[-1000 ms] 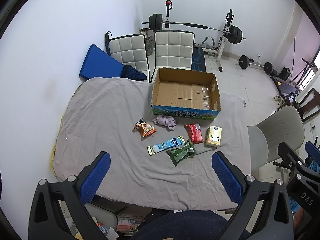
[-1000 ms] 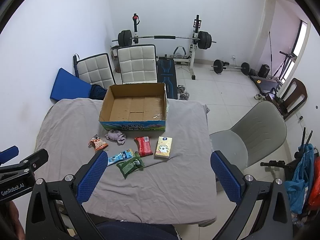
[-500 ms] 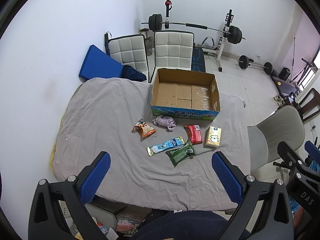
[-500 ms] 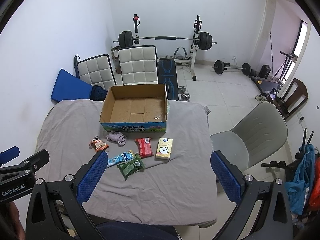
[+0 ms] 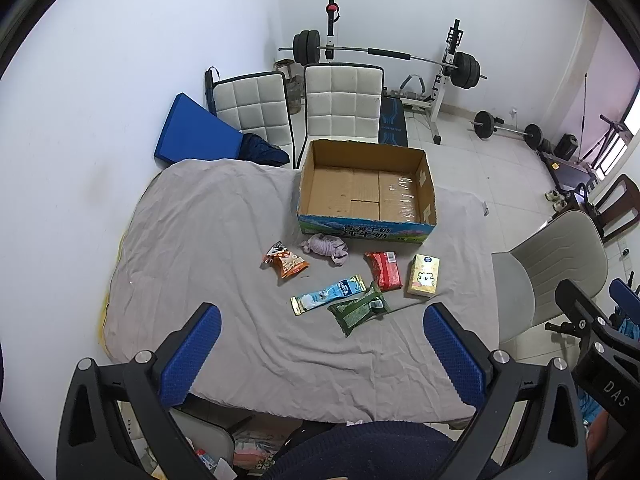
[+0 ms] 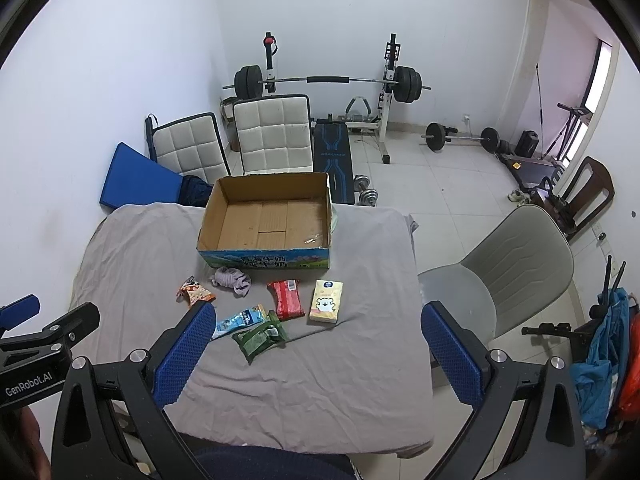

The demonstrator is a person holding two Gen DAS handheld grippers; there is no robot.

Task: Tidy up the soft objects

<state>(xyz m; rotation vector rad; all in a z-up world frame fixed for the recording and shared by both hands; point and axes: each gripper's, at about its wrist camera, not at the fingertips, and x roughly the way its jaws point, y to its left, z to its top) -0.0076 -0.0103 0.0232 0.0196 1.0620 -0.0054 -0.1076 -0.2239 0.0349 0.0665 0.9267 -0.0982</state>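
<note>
Both held high, jaws spread wide, gripping nothing: left gripper [image 5: 320, 354], right gripper [image 6: 316, 354]. At frame centre, grey-sheeted table [image 5: 192, 240]; on it open cardboard box [image 5: 366, 192], empty. Just below: yellow tissue pack [image 5: 423, 275], red packet [image 5: 383, 271], green packet [image 5: 358, 309], blue sachet [image 5: 328, 294], orange snack bag [image 5: 286, 265], lilac cloth [image 5: 326, 246], possibly a sock.

Black tongs [image 5: 320, 354] with 2 blue pads [image 5: 191, 354] (silver screws).
</note>
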